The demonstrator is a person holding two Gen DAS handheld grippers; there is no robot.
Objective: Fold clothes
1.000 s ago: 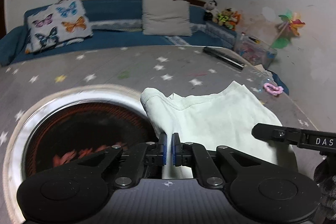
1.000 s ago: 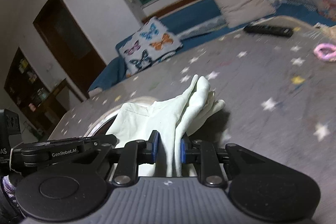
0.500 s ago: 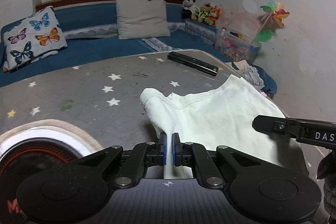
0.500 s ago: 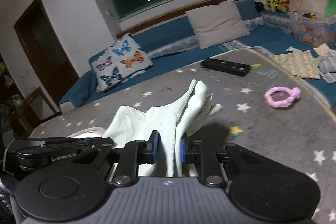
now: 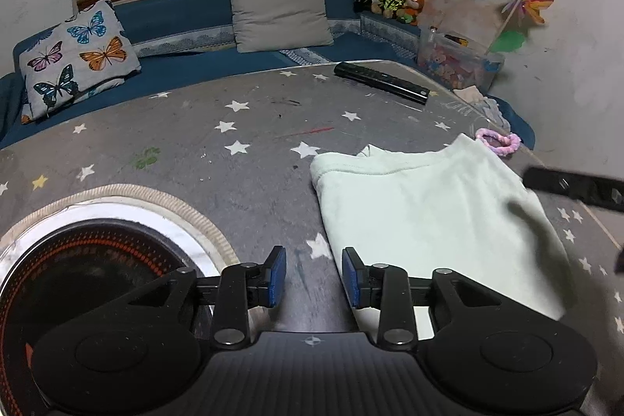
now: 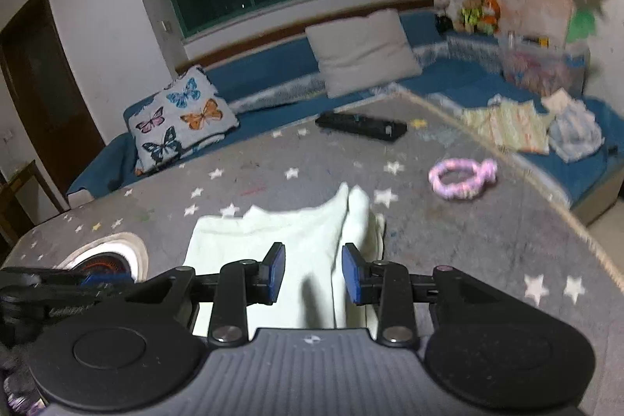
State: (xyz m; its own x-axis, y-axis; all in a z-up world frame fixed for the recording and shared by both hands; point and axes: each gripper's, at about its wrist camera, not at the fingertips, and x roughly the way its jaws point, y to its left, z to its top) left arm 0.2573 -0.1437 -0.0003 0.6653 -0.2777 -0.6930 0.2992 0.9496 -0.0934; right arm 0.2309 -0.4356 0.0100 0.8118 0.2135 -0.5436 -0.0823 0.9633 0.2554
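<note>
Garment: the pale green garment lies flat on the grey star-print table, filling the lower right of my left view and the lower centre of my right view.
Key relation: in the left view its near edge runs just right of my left gripper; its long axis runs away from me toward the upper right, to the pink ring.
Nearer tool: my right gripper hangs directly over the cloth, so I judge it the better placed for the next grab; my left sits over bare table beside the cloth's left edge.
Left gripper state: jaws spread wide, nothing between them.
Right gripper state: jaws spread equally wide, empty; whether the pads brush the cloth I cannot tell.
Fold so far: a doubled ridge shows along the garment's right side in my right view.
Next move, my guess: take an edge and fold across the long axis.
</note>
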